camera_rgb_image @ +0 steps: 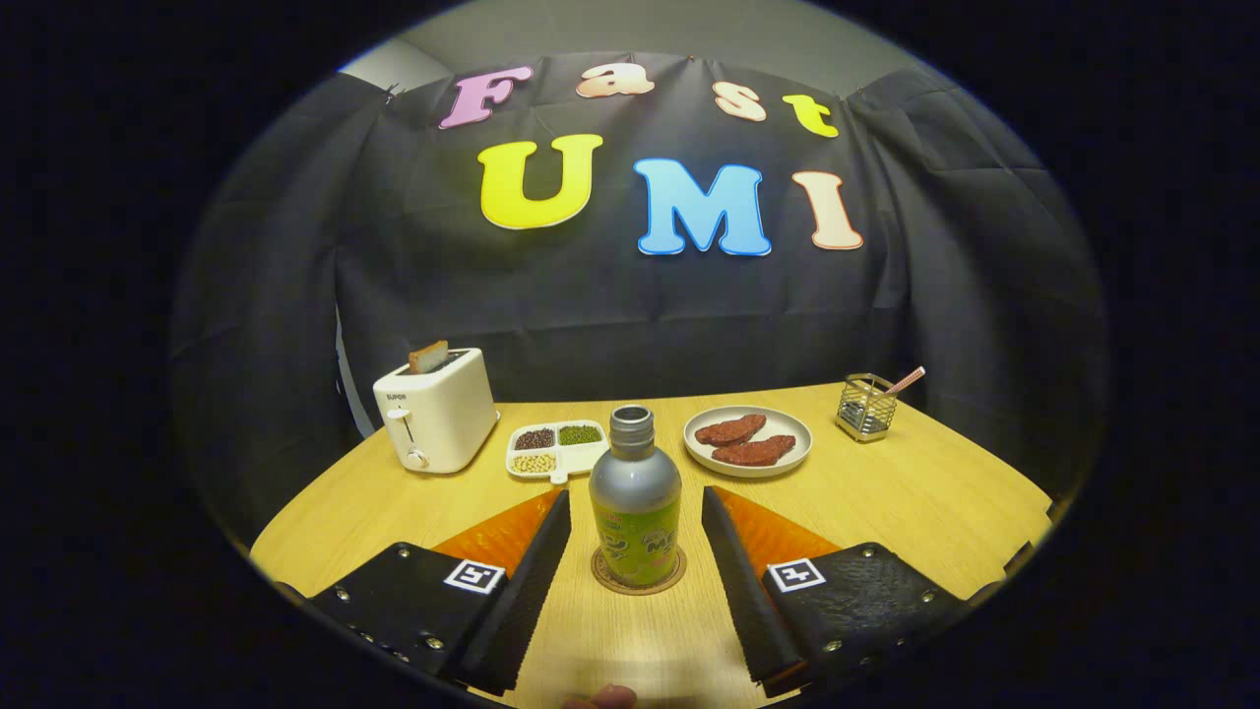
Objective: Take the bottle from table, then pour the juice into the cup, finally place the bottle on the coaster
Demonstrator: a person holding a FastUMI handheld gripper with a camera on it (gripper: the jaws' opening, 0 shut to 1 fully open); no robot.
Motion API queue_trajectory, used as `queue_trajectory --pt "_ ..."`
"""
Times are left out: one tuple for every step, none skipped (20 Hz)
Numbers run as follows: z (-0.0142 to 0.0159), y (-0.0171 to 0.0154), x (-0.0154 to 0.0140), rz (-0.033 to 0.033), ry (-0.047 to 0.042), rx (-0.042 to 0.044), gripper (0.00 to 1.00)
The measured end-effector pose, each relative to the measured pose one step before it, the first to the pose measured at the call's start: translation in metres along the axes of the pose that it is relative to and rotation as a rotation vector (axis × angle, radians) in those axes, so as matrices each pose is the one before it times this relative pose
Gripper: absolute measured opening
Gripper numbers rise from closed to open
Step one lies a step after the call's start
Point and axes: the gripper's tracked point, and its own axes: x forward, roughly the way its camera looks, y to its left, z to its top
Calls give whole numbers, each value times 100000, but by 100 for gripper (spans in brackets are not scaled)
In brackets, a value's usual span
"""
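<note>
1. Bottle [635, 502]: silver, uncapped, green label, standing upright on the coaster [638, 585], at 12 o'clock between the fingers.
2. Gripper [636, 517]: jaws gaping wide, flanking the bottle, gripping nothing.

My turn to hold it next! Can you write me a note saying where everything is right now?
Gripper: open, a finger on each side of the bottle, not touching it.
Bottle: upright on the coaster, cap off.
Beyond it: a toaster, a snack tray, a plate of meat, a wire holder.
Done: the bottle is on the coaster.
Left: I can't tell whether the juice was poured.
</note>
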Motion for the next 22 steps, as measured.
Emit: queue_trajectory --pt "931 -64 -871 708 -2003 65 82" --pt "786 -179 -846 344 -1749 -305 82" --pt "908 -103 -866 588 -1715 -436 82" --pt "688 17 -886 820 -1535 -291 82" --pt "791 -12 -849 221 -1676 -334 82" --pt "721 -86 -847 223 -1656 -324 82" --pt "720 169 -777 760 -1408 -177 82" --pt "702 75 -664 401 -1583 -168 82" --pt "627 314 -669 1011 -1232 -98 82" --pt "518 216 -546 583 -1194 -380 82" --pt "460 151 -514 311 -721 -808 82" --pt "263 95 -435 267 -504 -874 82" --pt "274 129 -361 413 -561 -718 82" --pt "351 108 -206 26 -700 -221 82" --pt "350 133 -226 7 -769 380 82" --pt "244 64 -96 -47 -449 572 82" --pt "342 84 -173 -53 -552 548 82" --pt "361 -28 -47 -121 -586 103 82" --pt "307 -55 -104 -133 -280 -322 82" --pt "236 -28 -64 33 -606 -617 82" --pt "414 -103 -21 -89 -666 -547 82" --pt "298 70 -46 -15 -812 -283 82"
